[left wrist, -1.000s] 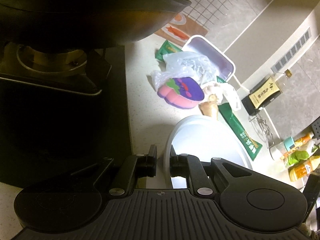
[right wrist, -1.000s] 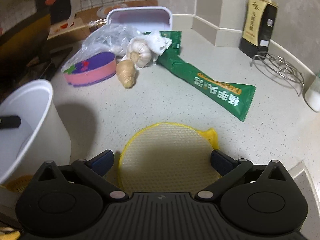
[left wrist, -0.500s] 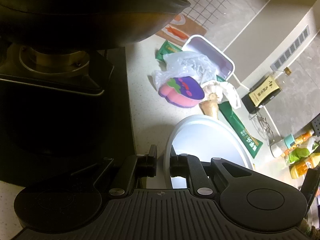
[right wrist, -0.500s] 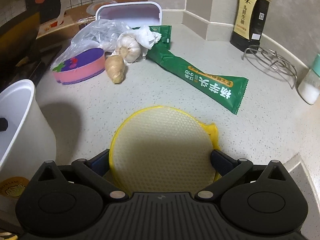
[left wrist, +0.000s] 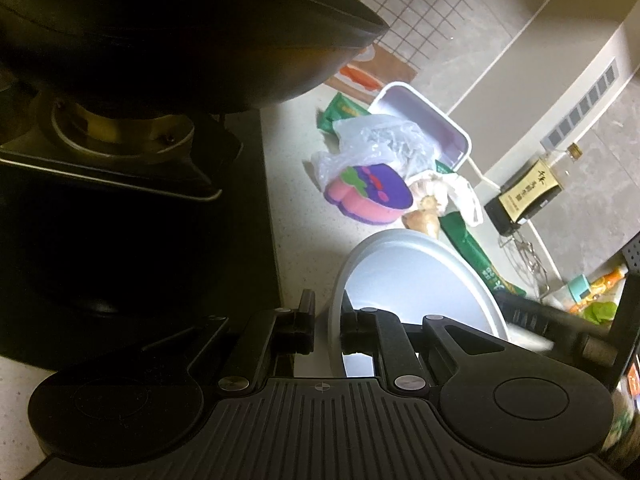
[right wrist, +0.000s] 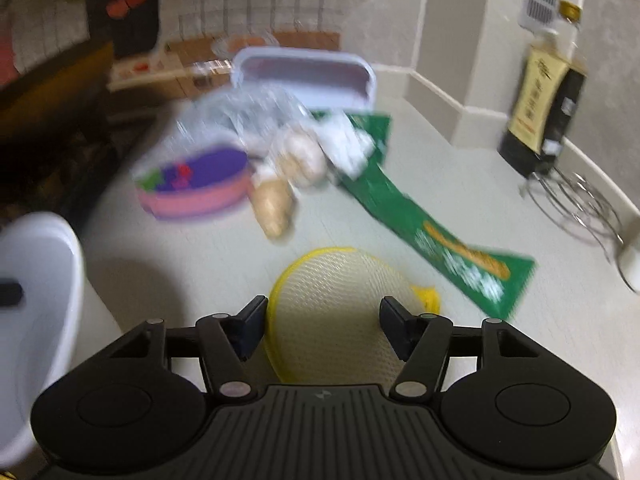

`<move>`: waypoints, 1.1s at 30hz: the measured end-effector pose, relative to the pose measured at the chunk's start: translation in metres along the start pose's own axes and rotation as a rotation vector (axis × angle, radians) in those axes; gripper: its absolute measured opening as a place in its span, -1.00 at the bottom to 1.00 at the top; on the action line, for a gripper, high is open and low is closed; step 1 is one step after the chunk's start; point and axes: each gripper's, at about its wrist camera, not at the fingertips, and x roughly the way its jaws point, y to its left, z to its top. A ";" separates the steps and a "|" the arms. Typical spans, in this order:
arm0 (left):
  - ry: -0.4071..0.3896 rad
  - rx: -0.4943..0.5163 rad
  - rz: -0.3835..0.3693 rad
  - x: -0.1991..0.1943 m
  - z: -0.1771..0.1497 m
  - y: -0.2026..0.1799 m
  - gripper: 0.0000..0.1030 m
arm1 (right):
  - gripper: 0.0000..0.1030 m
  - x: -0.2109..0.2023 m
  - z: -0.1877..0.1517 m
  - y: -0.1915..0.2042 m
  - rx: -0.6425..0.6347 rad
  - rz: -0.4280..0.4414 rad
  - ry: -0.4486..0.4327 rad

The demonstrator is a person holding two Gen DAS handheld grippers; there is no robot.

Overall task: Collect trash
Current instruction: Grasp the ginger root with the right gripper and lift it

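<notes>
My left gripper [left wrist: 328, 328] is shut on the rim of a white tub [left wrist: 420, 280], which shows at the left edge of the right wrist view [right wrist: 40, 280]. The jaws of my right gripper [right wrist: 323, 320] are closing on a round yellow mesh disc [right wrist: 332, 304]. Both pads press on its sides and it bows upward above the counter. Beyond the disc lie a long green wrapper [right wrist: 420, 224], a clear plastic bag [right wrist: 248, 112] and crumpled white paper [right wrist: 344, 140]. The right wrist view is blurred by motion.
A garlic bulb [right wrist: 304, 156], a piece of ginger [right wrist: 274, 204] and a pink and purple sponge [right wrist: 196, 184] lie by a white tray [right wrist: 304, 72]. A dark sauce bottle [right wrist: 544, 104] and wire rack [right wrist: 576, 204] stand at the right. A black wok [left wrist: 160, 32] sits on the stove [left wrist: 120, 200].
My right gripper's jaws have come in from wide open onto the yellow mesh disc, which now bows and sits higher. The left gripper keeps its hold on the tub rim.
</notes>
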 end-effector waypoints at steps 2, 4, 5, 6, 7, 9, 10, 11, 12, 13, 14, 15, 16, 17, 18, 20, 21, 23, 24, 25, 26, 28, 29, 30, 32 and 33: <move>0.003 0.009 0.004 0.000 0.001 -0.001 -0.73 | 0.20 0.004 0.014 0.004 0.000 0.028 -0.015; 0.009 0.022 0.005 0.001 0.001 -0.003 -0.73 | 0.21 0.018 0.029 0.009 -0.002 0.066 -0.006; 0.012 0.027 0.003 0.001 0.002 -0.003 -0.73 | 0.21 0.025 0.035 0.011 -0.003 0.070 -0.003; 0.014 0.032 0.001 0.001 0.002 -0.004 -0.73 | 0.21 0.033 0.041 0.013 -0.006 0.066 0.001; 0.017 0.038 0.001 0.001 0.002 -0.005 -0.73 | 0.21 0.043 0.046 0.014 -0.007 0.061 0.008; 0.024 0.052 0.003 0.002 0.001 -0.006 -0.73 | 0.21 0.063 0.055 0.015 0.003 0.064 0.041; 0.029 0.056 0.002 0.003 0.001 -0.007 -0.73 | 0.21 0.074 0.058 0.014 0.014 0.068 0.066; 0.033 0.058 0.003 0.003 0.001 -0.007 -0.74 | 0.21 0.082 0.060 0.013 0.024 0.067 0.083; 0.036 0.061 0.006 0.004 0.000 -0.007 -0.74 | 0.21 0.088 0.061 0.013 0.026 0.063 0.094; 0.039 0.065 0.010 0.005 0.000 -0.007 -0.74 | 0.15 0.093 0.062 0.015 0.016 0.060 0.101; 0.040 0.071 0.015 0.005 0.000 -0.008 -0.74 | 0.05 0.095 0.063 0.018 -0.004 0.060 0.104; 0.042 0.078 0.019 0.005 0.000 -0.008 -0.74 | -0.32 0.095 0.062 0.020 -0.023 0.065 0.107; 0.044 0.083 0.023 0.006 0.000 -0.008 -0.74 | -0.32 0.093 0.063 0.022 -0.038 0.073 0.111; 0.047 0.087 0.028 0.007 -0.001 -0.009 -0.73 | -0.32 0.088 0.062 0.022 -0.035 0.078 0.104; 0.053 0.096 0.030 0.008 0.000 -0.010 -0.72 | -0.32 0.083 0.062 0.022 -0.028 0.082 0.092; 0.064 0.107 0.025 0.011 -0.001 -0.012 -0.72 | -0.32 0.069 0.059 0.020 -0.004 0.083 0.072; 0.065 0.109 0.021 0.012 -0.001 -0.012 -0.71 | -0.32 0.061 0.056 0.017 0.013 0.086 0.065; 0.069 0.113 0.023 0.013 -0.002 -0.013 -0.72 | -0.32 0.042 0.049 0.013 0.040 0.100 0.050; 0.070 0.112 0.027 0.013 -0.002 -0.013 -0.72 | -0.32 0.032 0.045 0.011 0.047 0.104 0.041; 0.070 0.110 0.034 0.014 -0.003 -0.014 -0.73 | -0.32 0.019 0.039 0.009 0.050 0.108 0.029; 0.073 0.105 0.044 0.014 -0.003 -0.014 -0.74 | -0.32 0.008 0.034 0.007 0.053 0.111 0.018; 0.079 0.080 0.053 0.017 -0.002 -0.013 -0.74 | -0.32 -0.015 0.023 0.001 0.070 0.114 -0.001; 0.075 0.072 0.050 0.016 -0.002 -0.013 -0.74 | -0.32 -0.027 0.016 -0.003 0.081 0.113 -0.011; 0.062 0.075 0.049 0.014 -0.001 -0.014 -0.73 | -0.32 -0.038 0.010 -0.007 0.093 0.111 -0.021; 0.023 0.101 0.059 0.007 0.001 -0.020 -0.73 | -0.32 -0.062 -0.004 -0.015 0.121 0.102 -0.037; 0.006 0.114 0.060 0.003 0.002 -0.023 -0.74 | -0.32 -0.073 -0.012 -0.020 0.136 0.098 -0.046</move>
